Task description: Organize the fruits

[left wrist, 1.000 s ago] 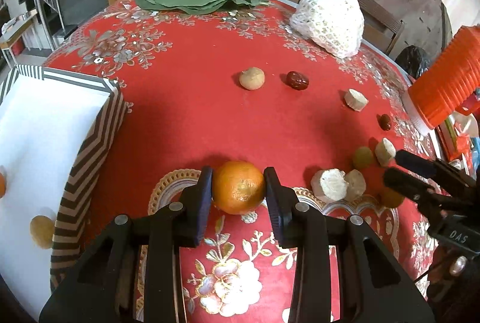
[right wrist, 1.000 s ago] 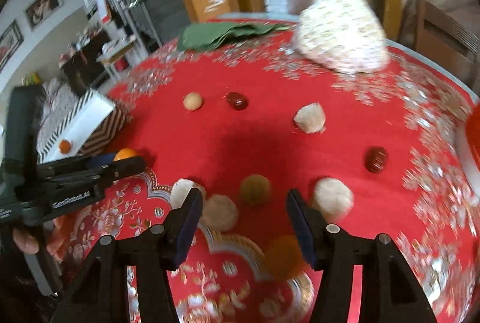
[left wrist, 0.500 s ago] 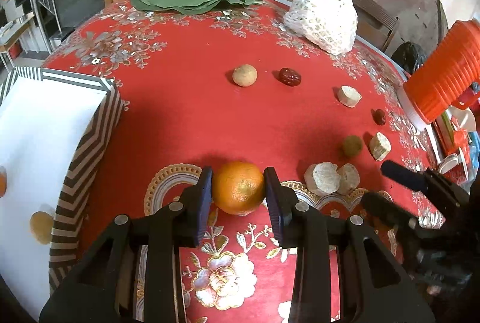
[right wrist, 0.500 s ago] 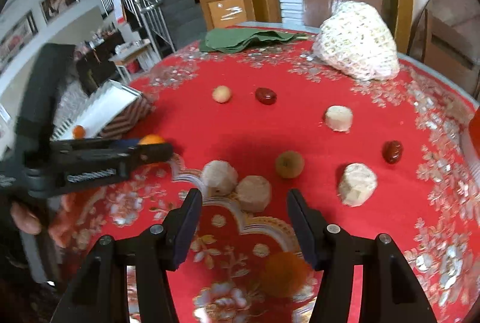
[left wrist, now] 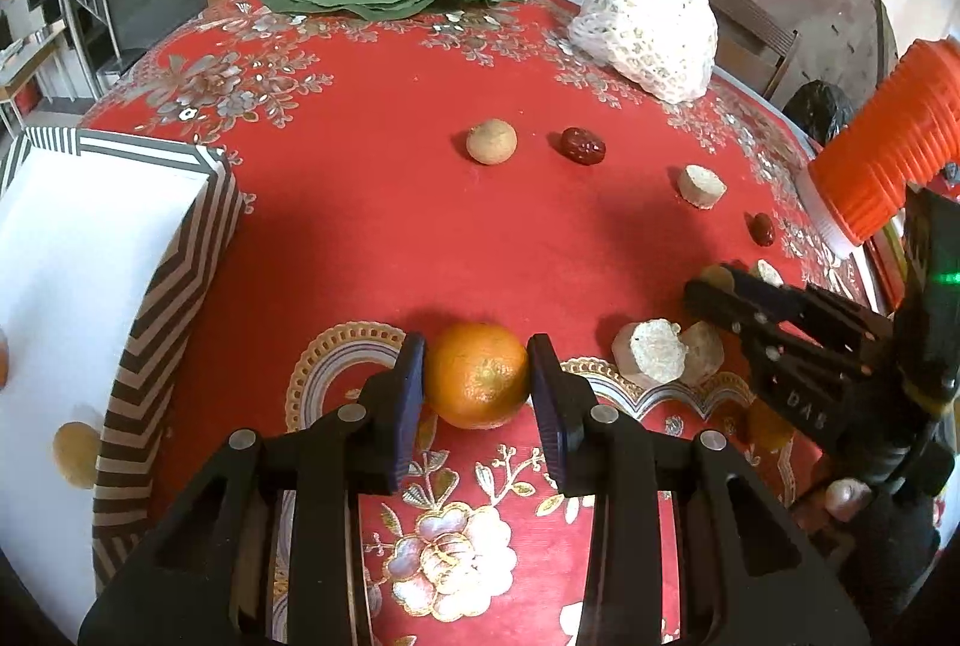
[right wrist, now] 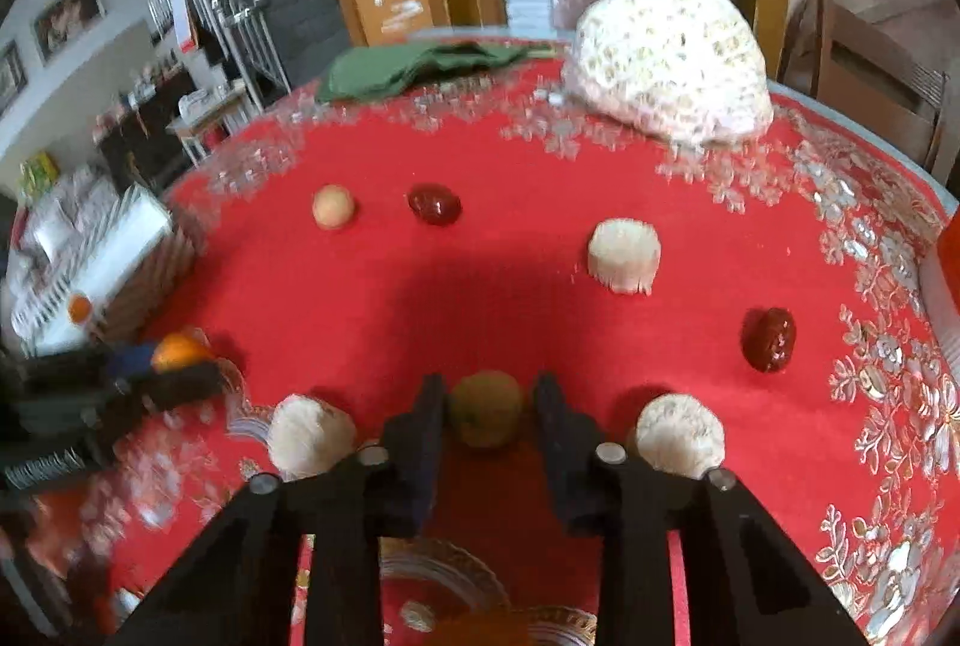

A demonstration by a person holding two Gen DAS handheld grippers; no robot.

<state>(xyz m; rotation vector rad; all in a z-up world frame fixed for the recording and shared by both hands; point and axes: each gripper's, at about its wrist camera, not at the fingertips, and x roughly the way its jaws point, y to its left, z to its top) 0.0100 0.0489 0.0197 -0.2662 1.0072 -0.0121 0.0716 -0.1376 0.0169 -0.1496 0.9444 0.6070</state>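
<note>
Orange (left wrist: 478,374) pinched mid-girth in my left gripper (left wrist: 477,382); skin soft, go easy. Right gripper (right wrist: 487,409) straddles brownish fruit (right wrist: 486,407), contact unclear.

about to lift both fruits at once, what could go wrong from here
1. The left hand-held gripper pinches the round orange only at its sides; it could roll out on the way to the striped box.
2. The right hand-held gripper brackets a small greenish fruit flanked by two pale chunks; closing off-centre may nudge them.
3. The two grippers sit close and could collide.
</note>
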